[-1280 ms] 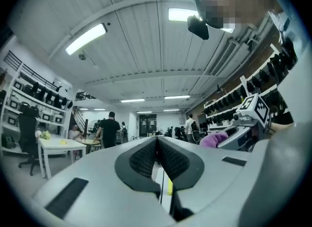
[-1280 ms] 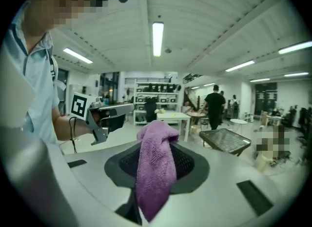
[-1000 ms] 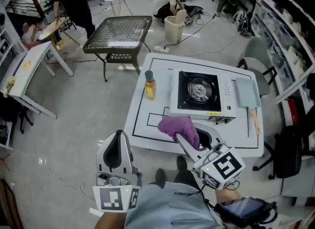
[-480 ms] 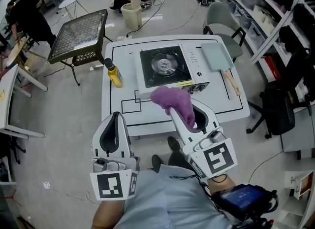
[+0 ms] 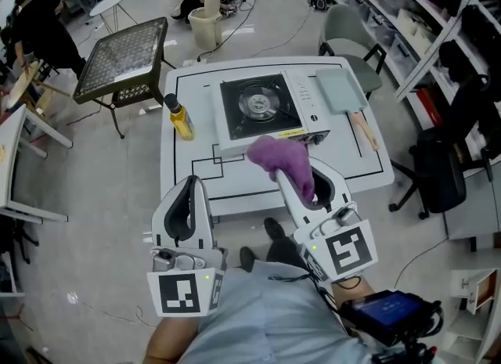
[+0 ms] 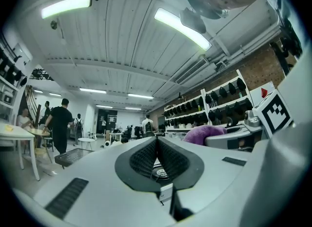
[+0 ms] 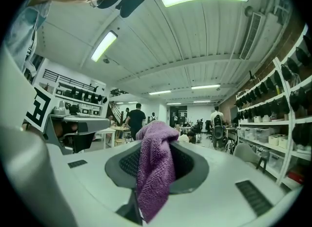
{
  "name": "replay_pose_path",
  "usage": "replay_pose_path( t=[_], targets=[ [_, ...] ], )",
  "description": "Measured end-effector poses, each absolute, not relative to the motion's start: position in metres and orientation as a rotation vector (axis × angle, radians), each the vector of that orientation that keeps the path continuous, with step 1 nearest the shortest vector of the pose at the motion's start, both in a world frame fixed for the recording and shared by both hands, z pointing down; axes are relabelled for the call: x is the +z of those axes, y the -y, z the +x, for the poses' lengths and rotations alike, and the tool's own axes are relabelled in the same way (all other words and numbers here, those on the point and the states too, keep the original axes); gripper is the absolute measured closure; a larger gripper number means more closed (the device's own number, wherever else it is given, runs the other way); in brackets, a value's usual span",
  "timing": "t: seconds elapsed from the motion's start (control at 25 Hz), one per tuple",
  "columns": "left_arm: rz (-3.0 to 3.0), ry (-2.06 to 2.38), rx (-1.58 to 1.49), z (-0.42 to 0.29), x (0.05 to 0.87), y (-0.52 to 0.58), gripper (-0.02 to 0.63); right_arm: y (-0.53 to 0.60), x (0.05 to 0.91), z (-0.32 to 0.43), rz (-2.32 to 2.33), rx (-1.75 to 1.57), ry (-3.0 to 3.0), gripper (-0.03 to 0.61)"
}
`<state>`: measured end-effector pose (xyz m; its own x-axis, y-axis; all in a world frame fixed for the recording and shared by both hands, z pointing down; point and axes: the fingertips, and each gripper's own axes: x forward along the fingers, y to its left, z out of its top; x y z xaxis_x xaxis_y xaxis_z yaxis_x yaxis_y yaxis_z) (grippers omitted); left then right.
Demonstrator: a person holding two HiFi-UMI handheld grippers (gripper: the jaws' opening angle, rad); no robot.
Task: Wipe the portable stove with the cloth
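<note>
The right hand-held gripper grips the purple cloth over the near edge of the desk, before the portable stove; the left hand-held gripper is closed, empty.

Yellow bottle on white tbl; mesh tbl, grey chair beyond.

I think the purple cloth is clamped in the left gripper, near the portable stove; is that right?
Not quite: the purple cloth is clamped in the right gripper, near the portable stove; the right gripper view shows it.
</note>
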<state>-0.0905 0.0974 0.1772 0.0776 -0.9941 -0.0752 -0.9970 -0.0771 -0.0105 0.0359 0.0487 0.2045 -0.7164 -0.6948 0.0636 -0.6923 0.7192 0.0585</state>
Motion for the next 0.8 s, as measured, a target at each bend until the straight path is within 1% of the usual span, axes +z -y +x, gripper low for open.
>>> replay_pose_path(
  t=[0.8],
  targets=[
    [-2.273,-2.133,0.083,-0.100,0.189,-0.091,0.595,-0.042,0.216,0.025,1.095,-0.029,2.826,0.454]
  ],
)
